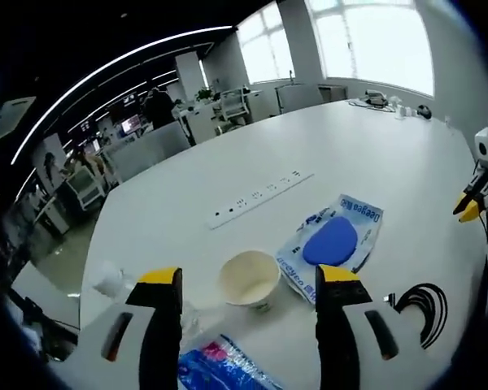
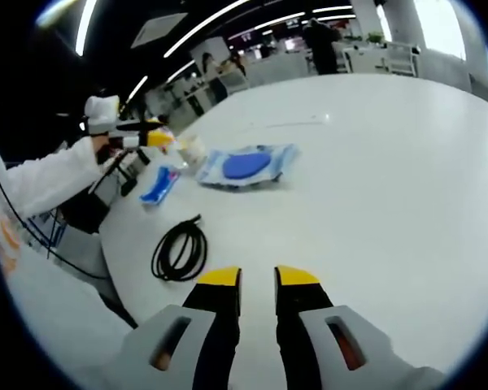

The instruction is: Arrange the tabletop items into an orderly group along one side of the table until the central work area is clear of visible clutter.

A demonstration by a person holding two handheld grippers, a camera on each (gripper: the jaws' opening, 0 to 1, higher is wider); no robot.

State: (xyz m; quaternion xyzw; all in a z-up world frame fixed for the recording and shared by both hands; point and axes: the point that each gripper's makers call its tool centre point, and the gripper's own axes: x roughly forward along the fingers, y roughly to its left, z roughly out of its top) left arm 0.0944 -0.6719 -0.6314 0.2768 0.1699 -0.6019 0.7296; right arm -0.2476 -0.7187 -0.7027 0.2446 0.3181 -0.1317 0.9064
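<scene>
- White tabletop (image 1: 374, 154), one, carries all the task items; in both views they lie loosely spread near one edge.
- Crumpled clear wrapper (image 1: 110, 280), one, at far left of the left gripper view; its contents are hard to make out.
- Left gripper (image 1: 252, 280): yellow-tipped jaws stand wide apart and hold nothing, with the cup between and beyond them. In the right gripper view the same tool (image 2: 150, 138) enters from the left, held out by a white sleeve (image 2: 41, 179).
- Blue-and-pink packet (image 1: 228, 366), one, cut off by the lower edge between the jaws; the right gripper view shows it whole as a blue strip (image 2: 159, 185).
- Paper cup (image 1: 250, 279), one, upright and apparently empty; in the right gripper view it is small and partly hidden behind the other gripper (image 2: 191, 150).
- White power strip (image 1: 260, 197), one, beyond the cup; a thin pale line (image 2: 297, 123) in the right gripper view.
- Clear bag with a blue round pad (image 1: 333, 242), one, just right of the cup; its print is only partly legible. Also seen at (image 2: 246, 165).
- Black coiled cable (image 1: 419, 305), one, partly cut off by the right jaw; the right gripper view shows the full loop (image 2: 179, 250).
- Right gripper (image 2: 257, 278): jaws close to a narrow gap, empty, above bare table. Its tip shows at (image 1: 472, 203).
- Small objects (image 1: 390, 104) at the far table edge are too small to identify.
</scene>
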